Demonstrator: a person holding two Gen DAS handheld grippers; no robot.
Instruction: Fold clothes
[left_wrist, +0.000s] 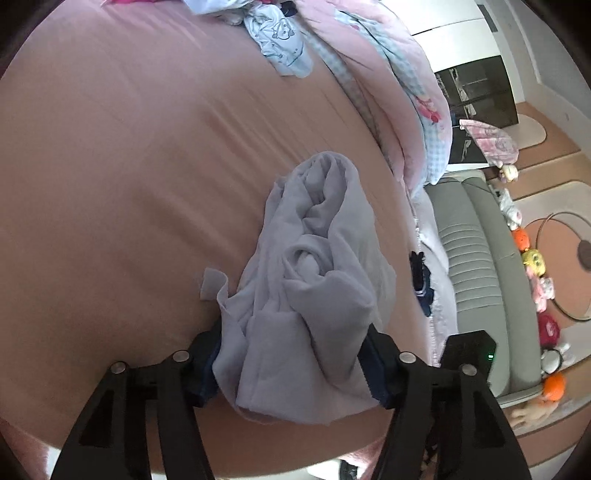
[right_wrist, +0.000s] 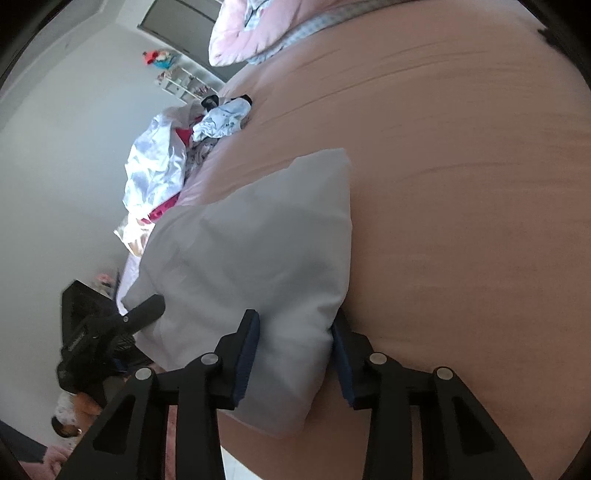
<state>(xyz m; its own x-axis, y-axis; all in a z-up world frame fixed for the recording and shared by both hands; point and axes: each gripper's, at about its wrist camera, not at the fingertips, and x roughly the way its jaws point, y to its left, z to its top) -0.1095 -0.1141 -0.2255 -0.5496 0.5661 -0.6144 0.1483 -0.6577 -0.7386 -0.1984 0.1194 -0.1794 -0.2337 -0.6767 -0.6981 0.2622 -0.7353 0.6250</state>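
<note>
Left claw (left_wrist: 291, 363) pinches our crumpled pale grey cloth garment (left_wrist: 314, 280) at 6 o'clock; right claw (right_wrist: 295, 354) clamps the same garment's smoother end (right_wrist: 258, 258). It hangs bunched above the pink bedsheet (left_wrist: 110, 166). We judge folding barely begun. Unfolded heap of light blue and white clothes (right_wrist: 166, 162) waits at 10 o'clock.

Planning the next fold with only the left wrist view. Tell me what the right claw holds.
Observer: The right claw is shut on a smooth, flat fold of the grey garment, not a bunch.
Operator: Report what lies past it.
Observer: A shiny white cloth is heaped over a magenta cloth at the edge of the bed.
</note>
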